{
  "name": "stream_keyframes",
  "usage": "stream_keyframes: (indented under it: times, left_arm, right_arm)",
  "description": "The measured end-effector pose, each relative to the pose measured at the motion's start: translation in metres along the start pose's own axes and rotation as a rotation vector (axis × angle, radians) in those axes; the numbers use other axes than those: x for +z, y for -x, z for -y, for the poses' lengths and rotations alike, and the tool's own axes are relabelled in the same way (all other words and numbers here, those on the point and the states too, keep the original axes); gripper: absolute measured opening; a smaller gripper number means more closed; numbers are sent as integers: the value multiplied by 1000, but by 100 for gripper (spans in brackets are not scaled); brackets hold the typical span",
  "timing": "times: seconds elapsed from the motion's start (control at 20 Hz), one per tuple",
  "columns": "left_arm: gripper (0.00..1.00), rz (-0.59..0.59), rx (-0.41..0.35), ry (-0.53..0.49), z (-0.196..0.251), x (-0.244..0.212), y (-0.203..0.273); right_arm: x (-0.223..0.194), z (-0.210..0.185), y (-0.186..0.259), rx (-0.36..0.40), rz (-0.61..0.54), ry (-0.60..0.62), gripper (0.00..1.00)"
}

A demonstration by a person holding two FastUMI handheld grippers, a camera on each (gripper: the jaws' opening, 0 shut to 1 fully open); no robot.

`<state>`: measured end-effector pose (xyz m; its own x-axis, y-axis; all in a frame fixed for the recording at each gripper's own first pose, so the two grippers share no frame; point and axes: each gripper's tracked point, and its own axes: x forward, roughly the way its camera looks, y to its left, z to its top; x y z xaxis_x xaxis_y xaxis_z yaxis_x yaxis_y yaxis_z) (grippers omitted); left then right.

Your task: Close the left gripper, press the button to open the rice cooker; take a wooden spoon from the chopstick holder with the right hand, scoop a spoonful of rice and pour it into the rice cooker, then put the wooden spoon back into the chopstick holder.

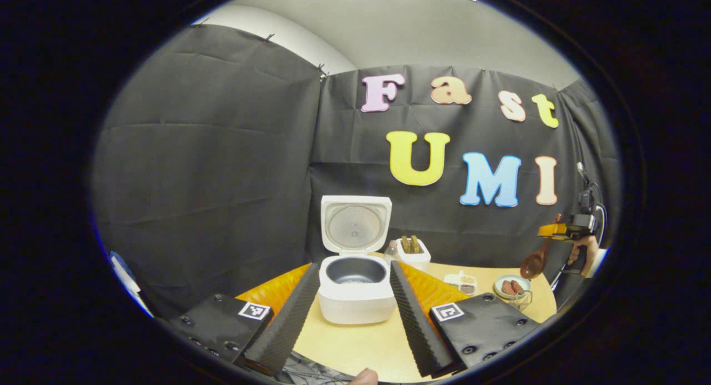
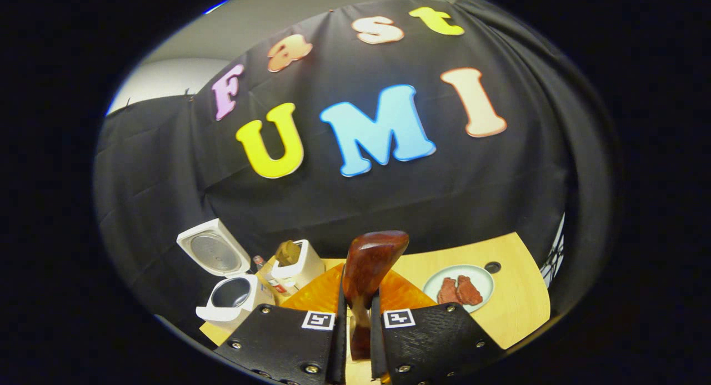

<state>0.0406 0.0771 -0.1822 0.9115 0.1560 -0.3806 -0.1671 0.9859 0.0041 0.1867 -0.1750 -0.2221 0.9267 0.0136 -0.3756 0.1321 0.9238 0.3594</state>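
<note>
While the rice cooker (image 1: 354, 285) stands on the wooden table (image 1: 366, 340) with its lid (image 1: 355, 223) swung upright and its dark inner pot (image 1: 355, 271) exposed, the left gripper (image 1: 355, 313) hovers in front of it with its fingers spread wide, one on either side of the cooker body. Just beside the cooker's right side sits the white chopstick holder (image 1: 414, 253), with a small tray (image 1: 462, 281) and a plate of reddish food (image 2: 459, 288) farther along. Well to the right of the cooker, the right gripper (image 2: 355, 296) is clamped on the handle of the wooden spoon (image 2: 366, 274), whose bowl points away from the fingers.
</note>
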Motion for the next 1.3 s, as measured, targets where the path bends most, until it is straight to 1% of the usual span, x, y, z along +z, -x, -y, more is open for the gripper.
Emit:
stream_keyframes:
  times: [0.05, 0.1, 0.15, 0.2, 0.35, 0.45, 0.65, 0.8, 0.95, 1.05, 1.15, 1.2, 1.25, 1.3]
  left_arm:
    - [84, -7, 11, 4, 14, 0, 1]
    - [84, -16, 17, 7, 25, -1, 3]
    - [84, -28, 26, 6, 37, -2, 3]
    - [84, -45, 36, 5, 45, -6, 4]
    - [84, -99, 50, 0, 68, -12, 4]
    - [84, -115, 66, -22, 70, -9, 3]
    - [84, -124, 79, -74, 73, -4, -2]
    - [84, -124, 92, -80, 73, -1, -2]
    - [85, -131, 94, -102, 73, -4, -3]
    - [85, -131, 96, -98, 71, -2, -7]
    - [85, -124, 88, -83, 73, -1, -12]
    - [85, -122, 80, -82, 75, -2, -15]
    - [85, -118, 71, -86, 77, -1, -19]
    - [85, -113, 58, -87, 79, 1, -23]
  right_arm:
    - [-5, 23, -3, -10, -10, -30, 18]
    - [-11, 42, -5, -18, -15, -53, 22]
    - [-19, 60, -10, -28, -24, -69, 17]
    - [-32, 77, -21, -40, -41, -91, 17]
    - [-61, 112, -34, -67, -78, -165, 17]
    - [-80, 130, -37, -98, -100, -175, 18]
    - [-121, 148, -54, -134, -155, -205, 17]
    - [-140, 158, -63, -164, -189, -227, 18]
    - [-161, 166, -65, -177, -234, -242, 18]
    - [-171, 164, -55, -166, -259, -277, 18]
    - [-181, 172, -51, -183, -271, -300, 23]
    - [-181, 174, -45, -187, -277, -316, 29]
    - [-180, 177, -38, -193, -272, -333, 30]
    - [-179, 182, -31, -208, -268, -344, 41]
